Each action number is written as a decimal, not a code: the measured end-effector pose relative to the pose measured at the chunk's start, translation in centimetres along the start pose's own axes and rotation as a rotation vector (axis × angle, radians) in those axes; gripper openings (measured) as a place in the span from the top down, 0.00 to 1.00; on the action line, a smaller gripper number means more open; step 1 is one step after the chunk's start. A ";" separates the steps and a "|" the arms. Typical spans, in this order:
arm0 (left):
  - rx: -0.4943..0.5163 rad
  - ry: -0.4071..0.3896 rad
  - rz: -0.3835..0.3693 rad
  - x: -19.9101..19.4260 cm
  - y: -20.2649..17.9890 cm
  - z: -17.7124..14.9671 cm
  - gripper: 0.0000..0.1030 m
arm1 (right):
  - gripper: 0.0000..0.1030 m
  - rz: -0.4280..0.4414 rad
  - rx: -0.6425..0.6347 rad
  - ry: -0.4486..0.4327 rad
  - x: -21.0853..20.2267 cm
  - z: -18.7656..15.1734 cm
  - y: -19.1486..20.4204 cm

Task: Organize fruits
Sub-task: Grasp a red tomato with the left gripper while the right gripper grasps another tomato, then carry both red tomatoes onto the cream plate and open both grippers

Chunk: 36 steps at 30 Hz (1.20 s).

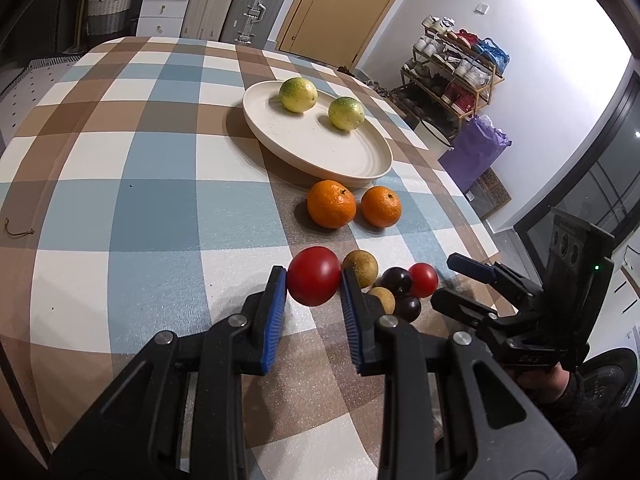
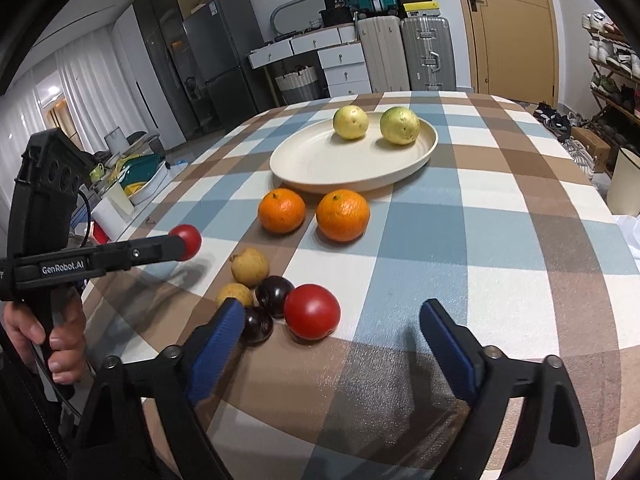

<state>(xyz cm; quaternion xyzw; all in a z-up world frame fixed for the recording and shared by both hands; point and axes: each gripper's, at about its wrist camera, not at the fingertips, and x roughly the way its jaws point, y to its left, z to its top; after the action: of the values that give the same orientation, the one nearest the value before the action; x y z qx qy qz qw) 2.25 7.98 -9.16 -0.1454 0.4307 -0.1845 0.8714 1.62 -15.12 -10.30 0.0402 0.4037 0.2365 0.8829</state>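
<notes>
Two tools worked over the checked blue, brown and white tabletop (image 1: 120, 168). The left tool (image 1: 314, 280) was clamped on a round red tomato (image 1: 314, 276), its blue-padded fingers (image 1: 276, 300) pressing both sides; in the right wrist view that tomato showed raised above the cloth with a shadow beneath it. Just right of the left tool lay a tight cluster: two tan round fruits (image 1: 362, 268), two dark purple plums (image 1: 396, 280) and a second red tomato (image 1: 423, 279). The right tool (image 2: 332, 320) stood wide apart, holding nothing, with that second tomato just ahead between its fingers and one plum touching its left pad. Ahead of both tools sat two orange mandarins (image 2: 282, 210) side by side, apart from each other, near the rim of a cream round plate (image 2: 320, 164). Farther ahead, on that plate's far half, rested two yellow-green citrus fruits (image 2: 399, 125).
</notes>
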 end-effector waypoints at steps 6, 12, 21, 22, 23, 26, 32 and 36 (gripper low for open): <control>0.001 0.001 0.001 0.0 0.0 0.0 0.76 | 0.26 0.020 -0.002 0.011 0.4 0.0 0.1; 0.013 0.009 -0.006 0.0 -0.6 -0.1 0.76 | 0.62 0.095 -0.006 0.035 0.7 0.0 0.6; 0.023 0.010 -0.008 0.3 -1.5 0.2 0.76 | 0.71 0.153 0.048 0.030 0.6 -0.2 -0.6; 0.024 0.010 -0.008 0.2 -1.4 0.2 0.76 | 0.71 0.157 0.052 0.026 0.5 -0.3 -0.6; 0.024 0.010 -0.008 0.3 -1.4 0.2 0.76 | 0.71 0.162 0.057 0.021 0.4 -0.3 -0.7; 0.028 0.008 -0.006 0.3 -1.5 0.4 0.76 | 0.71 0.179 0.070 0.004 0.0 -0.2 -0.9; 0.039 0.000 -0.008 0.4 -2.0 1.4 0.76 | 0.71 0.190 0.077 -0.033 -1.0 0.8 -1.1; 0.051 -0.003 -0.014 0.7 -2.4 2.6 0.76 | 0.71 0.208 0.087 -0.056 -1.4 1.9 -1.6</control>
<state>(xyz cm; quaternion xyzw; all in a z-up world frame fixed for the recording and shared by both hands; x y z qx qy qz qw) 4.25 5.77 -7.11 -0.1265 0.4236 -0.2012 0.8741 2.86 -16.91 -8.47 0.1267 0.3825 0.3081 0.8618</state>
